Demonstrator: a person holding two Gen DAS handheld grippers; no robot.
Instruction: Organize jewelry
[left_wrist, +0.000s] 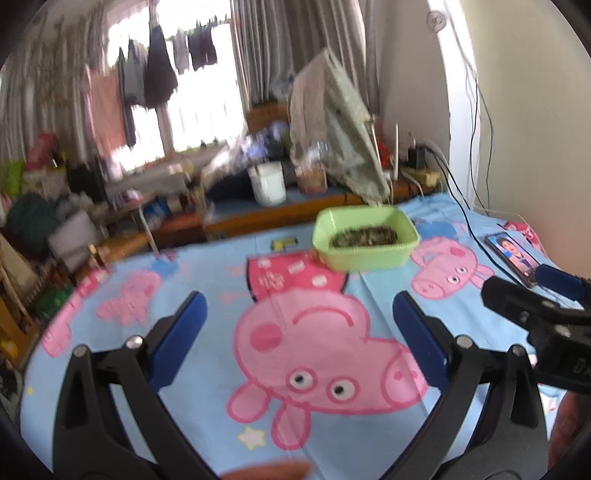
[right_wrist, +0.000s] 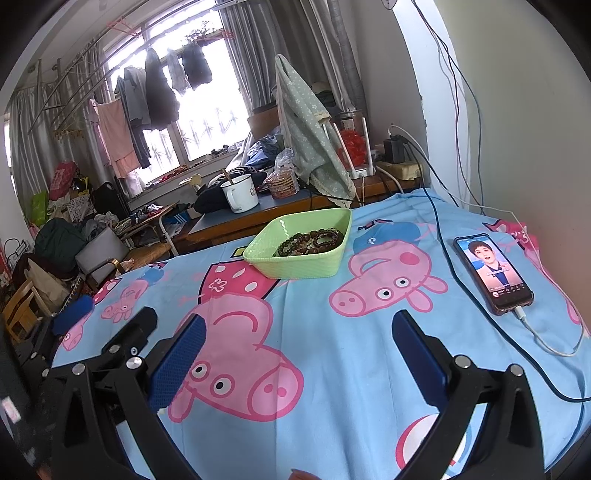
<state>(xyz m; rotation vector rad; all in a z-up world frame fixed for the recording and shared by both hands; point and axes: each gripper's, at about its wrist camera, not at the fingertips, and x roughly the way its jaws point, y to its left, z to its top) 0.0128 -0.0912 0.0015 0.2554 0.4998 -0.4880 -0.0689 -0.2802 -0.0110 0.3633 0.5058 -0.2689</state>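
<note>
A light green plastic tray stands at the far side of the blue cartoon-pig cloth. Inside it lie several dark beaded bracelets. My left gripper is open above the cloth, well short of the tray, with nothing between its blue pads. My right gripper is also open and holds nothing, hovering over the cloth nearer than the tray. In the left wrist view the right gripper's tip shows at the right edge. The right wrist view shows the left gripper's finger at lower left.
A phone with a lit screen lies on the cloth to the right, its white cable looping toward me. A dark cable runs beside it. Behind the bed stands a desk with a white mug and a draped cloth.
</note>
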